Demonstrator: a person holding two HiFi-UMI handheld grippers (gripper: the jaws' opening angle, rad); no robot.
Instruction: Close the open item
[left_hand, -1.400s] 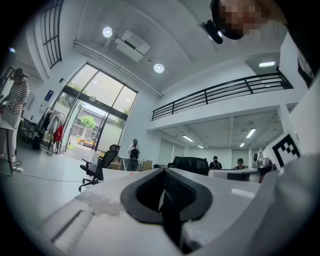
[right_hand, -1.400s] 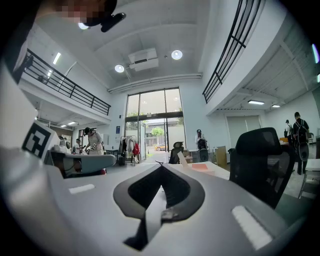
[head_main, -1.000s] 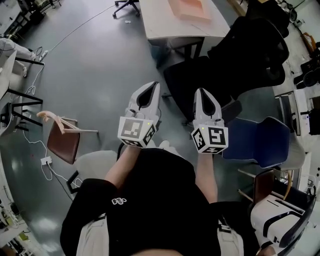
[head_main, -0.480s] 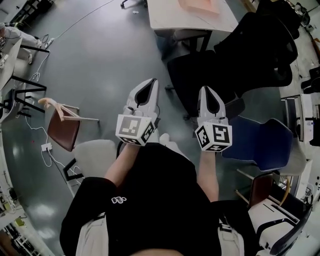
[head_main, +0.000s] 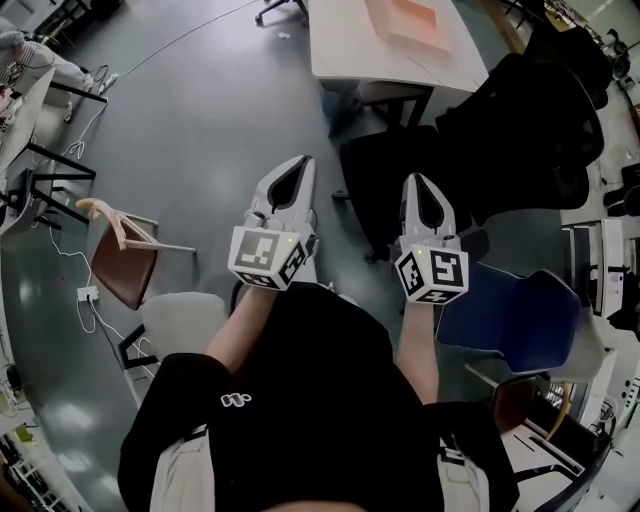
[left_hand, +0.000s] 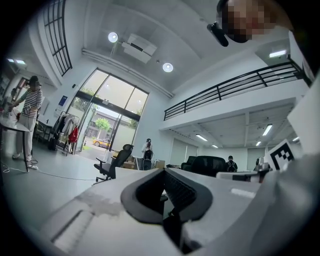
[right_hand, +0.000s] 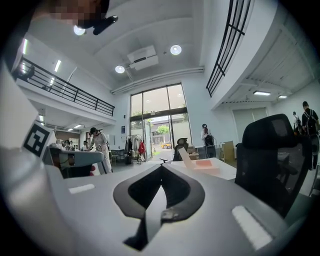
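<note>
We hold the left gripper (head_main: 302, 162) and the right gripper (head_main: 421, 180) level, each with its jaws pressed together on nothing. The pink box (head_main: 408, 24) lies on the white table (head_main: 350, 50) ahead, its flap raised.

One white table (head_main: 345, 52), one pink box (head_main: 408, 24) on it, one blue chair (head_main: 518, 320), one brown chair (head_main: 122, 274), two grippers, left gripper (head_main: 303, 162), right gripper (head_main: 416, 180)

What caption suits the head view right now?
Left gripper and right gripper, both shut, face a pink box on a table.
</note>
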